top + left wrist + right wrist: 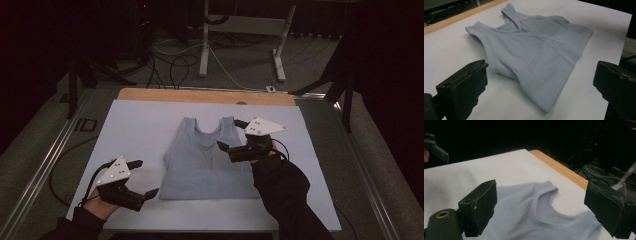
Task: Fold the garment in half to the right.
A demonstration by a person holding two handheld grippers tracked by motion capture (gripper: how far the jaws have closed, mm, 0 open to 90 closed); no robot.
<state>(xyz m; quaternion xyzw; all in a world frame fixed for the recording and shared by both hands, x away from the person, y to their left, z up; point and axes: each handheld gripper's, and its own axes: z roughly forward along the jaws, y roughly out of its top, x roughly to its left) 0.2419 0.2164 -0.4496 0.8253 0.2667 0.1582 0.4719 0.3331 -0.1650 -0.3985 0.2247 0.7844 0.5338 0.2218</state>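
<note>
A pale blue sleeveless tank top (207,162) lies flat in the middle of the high view, on a white sheet (140,125) that covers the wooden table (200,95). Its two straps point toward the top of the frame, with a scooped neckline between them, and the straight hem runs along the lower edge. The left gripper view shows a ribbed, open-knit band across the fabric (536,58) and a wide plain hem band below it. The left gripper (142,178) sits at the lower left of the high view, jaws spread wide and empty, just beside the hem's corner. The right gripper (232,134) hovers over the top's right strap, jaws apart, holding nothing.
</note>
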